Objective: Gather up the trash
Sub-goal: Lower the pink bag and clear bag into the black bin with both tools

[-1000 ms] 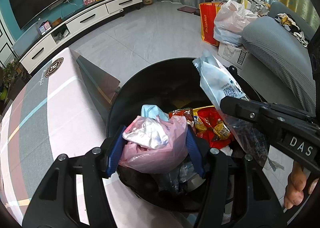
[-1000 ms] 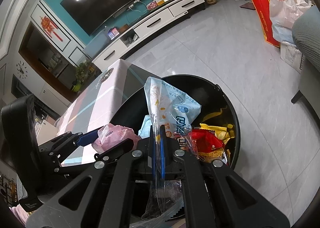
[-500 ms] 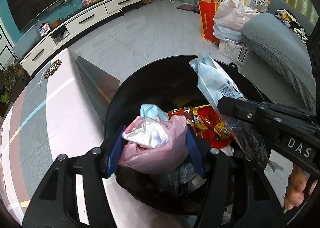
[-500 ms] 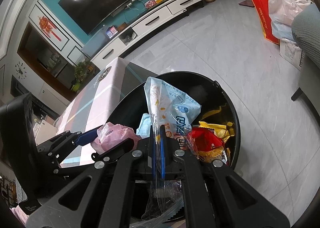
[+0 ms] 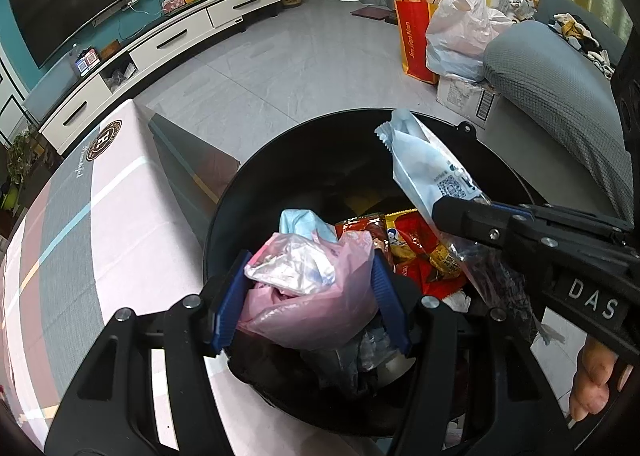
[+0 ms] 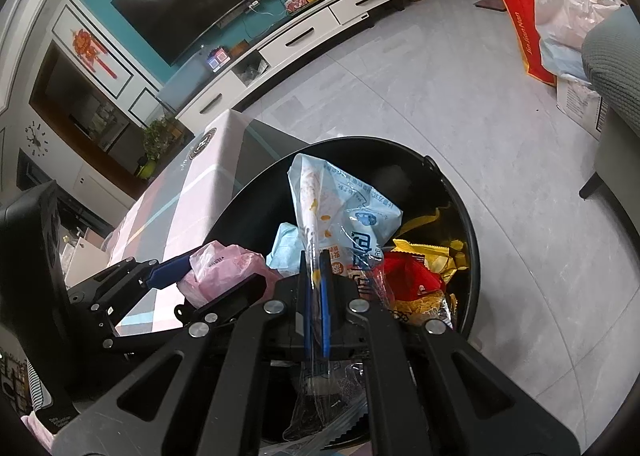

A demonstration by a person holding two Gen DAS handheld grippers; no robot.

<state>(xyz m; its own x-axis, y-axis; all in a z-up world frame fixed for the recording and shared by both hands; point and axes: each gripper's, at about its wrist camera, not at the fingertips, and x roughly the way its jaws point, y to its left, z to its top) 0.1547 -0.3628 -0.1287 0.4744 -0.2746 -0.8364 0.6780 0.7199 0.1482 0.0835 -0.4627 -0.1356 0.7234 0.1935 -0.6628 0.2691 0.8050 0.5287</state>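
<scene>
Both views are taken close above the black bin (image 5: 280, 191), angled steeply down along the fingers. The bin (image 6: 460, 199), table corner and television wall are shared, lower centre to upper left.

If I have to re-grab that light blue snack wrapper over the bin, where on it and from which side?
Take the light blue snack wrapper low on its flattened clear neck, where the right gripper pinches it now, coming from the near side of the black trash bin. There the film is thin and flat; the upper part puffs out, so it would likely slip.
</scene>
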